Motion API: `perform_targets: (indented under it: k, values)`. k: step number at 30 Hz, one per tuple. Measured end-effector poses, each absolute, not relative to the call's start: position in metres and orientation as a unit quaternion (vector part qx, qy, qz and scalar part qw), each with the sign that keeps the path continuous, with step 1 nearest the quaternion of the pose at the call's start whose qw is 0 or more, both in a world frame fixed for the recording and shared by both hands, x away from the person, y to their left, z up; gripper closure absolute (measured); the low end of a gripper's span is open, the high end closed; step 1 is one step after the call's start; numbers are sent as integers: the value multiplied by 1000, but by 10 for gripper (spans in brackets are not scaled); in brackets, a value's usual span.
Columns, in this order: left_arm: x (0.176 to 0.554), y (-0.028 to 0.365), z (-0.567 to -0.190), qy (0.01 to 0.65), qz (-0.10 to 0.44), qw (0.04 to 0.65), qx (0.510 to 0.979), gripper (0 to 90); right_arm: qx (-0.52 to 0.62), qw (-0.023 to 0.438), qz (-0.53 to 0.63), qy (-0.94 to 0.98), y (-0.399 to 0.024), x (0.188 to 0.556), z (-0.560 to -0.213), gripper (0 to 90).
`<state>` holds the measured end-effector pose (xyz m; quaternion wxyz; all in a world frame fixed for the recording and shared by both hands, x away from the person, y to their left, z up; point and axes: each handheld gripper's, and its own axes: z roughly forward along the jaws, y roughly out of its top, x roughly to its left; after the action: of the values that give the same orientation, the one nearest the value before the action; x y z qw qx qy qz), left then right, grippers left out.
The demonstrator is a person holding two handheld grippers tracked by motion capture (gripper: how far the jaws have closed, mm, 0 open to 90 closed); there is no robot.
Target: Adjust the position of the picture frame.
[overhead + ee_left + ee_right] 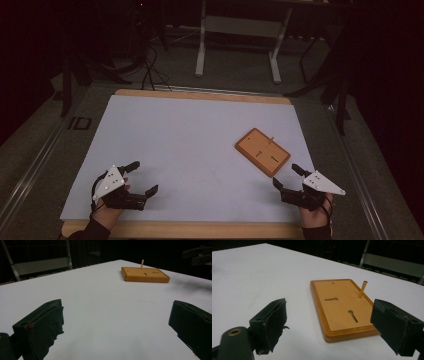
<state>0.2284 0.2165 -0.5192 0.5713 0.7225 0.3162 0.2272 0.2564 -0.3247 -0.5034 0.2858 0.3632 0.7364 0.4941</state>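
Lying flat on the white table top (190, 145), toward its right side and turned at a slant to the edges, a wooden board (262, 152) is seen in the high view, with a thin peg (362, 289) standing upright near one of its corners. Two keyhole-shaped slots (353, 315) and one small round hole are cut into the board's lighter inset face, as shown in the right gripper view. The right gripper (291, 178) is held just beside the board's near end, apart from it, with its jaws spread wide and nothing between them; in its own view the board is framed between the two black jaws without being touched. The left gripper (141, 177) is held near the table's front left corner, well apart from the board, and its jaws are likewise spread wide with only bare table top between them. In the left gripper view the board is seen far off across the white surface, the peg rising from its back edge. Each gripper is carried by a hand (106, 212) entering from the bottom edge of the high view.
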Motion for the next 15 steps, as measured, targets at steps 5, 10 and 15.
perform_targets:
  k: [5,10,15]
  values:
    - [229,216,-520,315,224,570,725,0,366,283,498,734,-325,256,-502,134]
    - [229,215,-519,313,224,570,726,0,361,287,482,745,-319,252,-499,121]
    - [229,214,-519,313,221,571,727,0,362,287,496,735,-317,250,-492,112]
